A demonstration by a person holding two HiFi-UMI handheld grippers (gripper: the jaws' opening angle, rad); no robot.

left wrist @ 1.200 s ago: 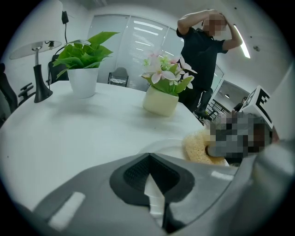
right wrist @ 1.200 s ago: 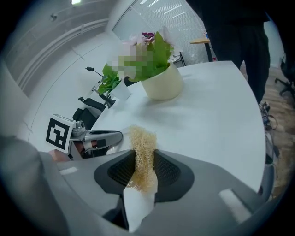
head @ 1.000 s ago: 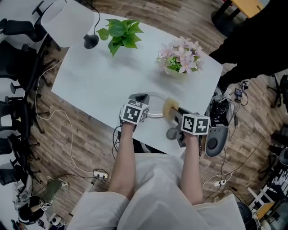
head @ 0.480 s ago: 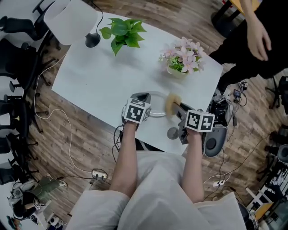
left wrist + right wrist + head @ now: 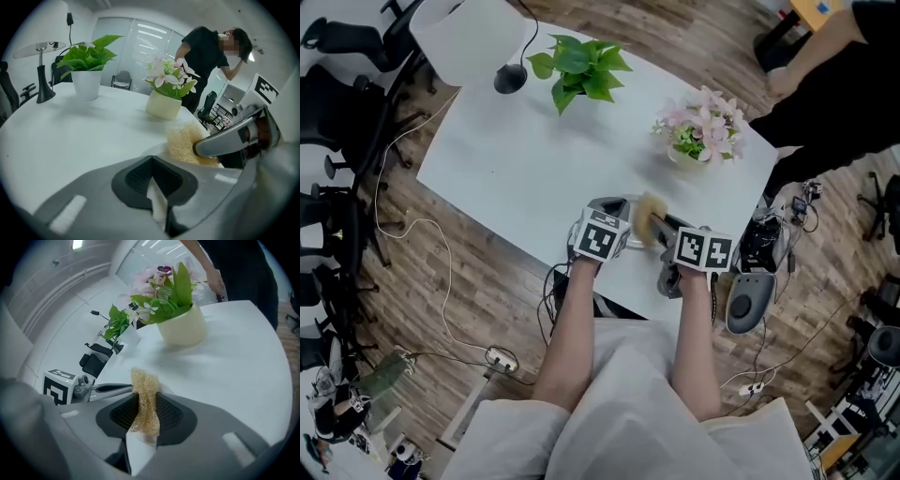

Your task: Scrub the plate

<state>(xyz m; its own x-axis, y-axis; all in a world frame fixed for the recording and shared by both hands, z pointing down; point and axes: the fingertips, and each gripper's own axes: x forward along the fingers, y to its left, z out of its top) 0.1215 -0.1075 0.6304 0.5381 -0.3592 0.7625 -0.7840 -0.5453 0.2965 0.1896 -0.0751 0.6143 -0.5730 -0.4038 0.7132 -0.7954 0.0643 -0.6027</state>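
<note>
Right gripper view shows my right claw [image 5: 145, 414] clenched on a tan fibrous scrubber [image 5: 144, 394], while my left claw [image 5: 157, 190] pinches the rim of the white plate [image 5: 157, 206], with the scrubber's tuft just to its right. The plate lies by the near edge of the white table [image 5: 534, 159], and the flower pot [image 5: 183, 329] stands beyond it near the far right edge. Bare tabletop opens far and left toward the green plant [image 5: 581, 66] and lamp base [image 5: 509, 79]; a person in black [image 5: 834, 84] stands off the right corner.
</note>
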